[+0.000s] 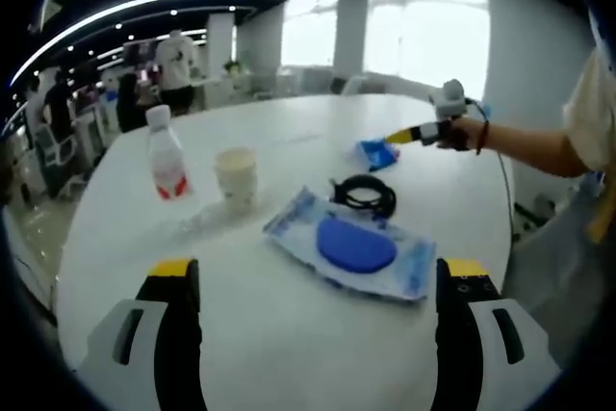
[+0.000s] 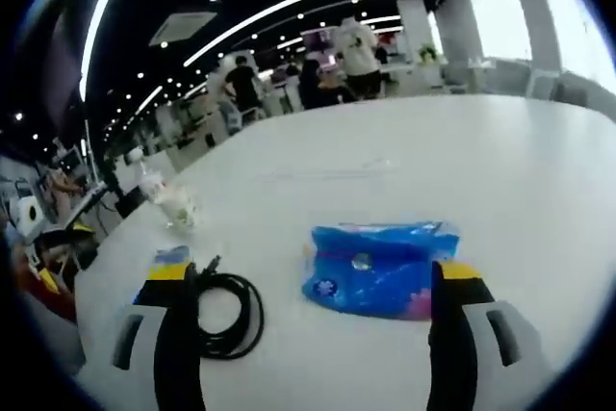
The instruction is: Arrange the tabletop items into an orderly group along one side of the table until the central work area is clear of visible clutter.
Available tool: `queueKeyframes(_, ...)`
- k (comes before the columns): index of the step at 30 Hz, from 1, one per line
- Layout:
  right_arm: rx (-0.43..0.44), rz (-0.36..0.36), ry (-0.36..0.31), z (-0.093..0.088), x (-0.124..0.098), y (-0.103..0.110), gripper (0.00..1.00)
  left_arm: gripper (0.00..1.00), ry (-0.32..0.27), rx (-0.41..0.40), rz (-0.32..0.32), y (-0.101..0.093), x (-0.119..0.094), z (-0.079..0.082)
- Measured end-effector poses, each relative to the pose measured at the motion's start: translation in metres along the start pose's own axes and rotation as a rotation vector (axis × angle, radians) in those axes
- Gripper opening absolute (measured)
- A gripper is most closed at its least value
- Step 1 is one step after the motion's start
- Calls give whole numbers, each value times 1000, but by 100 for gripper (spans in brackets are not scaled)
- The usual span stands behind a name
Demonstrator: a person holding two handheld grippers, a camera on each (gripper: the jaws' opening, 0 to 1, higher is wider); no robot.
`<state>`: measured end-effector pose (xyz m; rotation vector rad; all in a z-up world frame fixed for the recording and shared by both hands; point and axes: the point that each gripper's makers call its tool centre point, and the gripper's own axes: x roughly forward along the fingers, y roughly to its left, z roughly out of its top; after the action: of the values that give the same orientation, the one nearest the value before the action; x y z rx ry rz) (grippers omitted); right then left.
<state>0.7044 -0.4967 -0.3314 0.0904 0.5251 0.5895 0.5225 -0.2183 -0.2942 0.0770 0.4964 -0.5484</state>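
Note:
A flat blue-and-white wipes pack (image 1: 351,249) lies on the white table (image 1: 289,344), just ahead of my open left gripper (image 1: 320,269). Behind the pack sits a coiled black cable (image 1: 366,195). Further left stand a paper cup (image 1: 236,175) and a white bottle with a red label (image 1: 166,156). A small blue packet (image 1: 377,153) lies at the far right, with the right gripper (image 1: 397,139) at its edge. In the right gripper view, my right gripper (image 2: 314,274) is open with the blue packet (image 2: 380,267) between its jaws. The black cable (image 2: 226,310) lies beside the left jaw.
A person's hand (image 1: 464,132) and forearm reach in from the right. The cup (image 2: 179,207) stands near the table's far left edge. Beyond the table (image 2: 500,161), people stand among desks and chairs (image 1: 58,146). Bare tabletop stretches behind the items.

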Motion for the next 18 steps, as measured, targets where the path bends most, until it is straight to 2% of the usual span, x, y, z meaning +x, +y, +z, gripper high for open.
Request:
queueKeyframes(6,-1,39,19,-8,-2,25,100,99,-14,3,3,0,-2,5)
queueKeyframes(11,22,109,43,-14,-1,55,99,99,-13,1,5,0,-3,5)
queueKeyframes(15,15,122,67,-21,5,69,95,99,-27,2,10,1,-5,8)
queueKeyframes(18,-5,136,80,-24,8,81,96,99,-39,-18,5,0,-7,10)
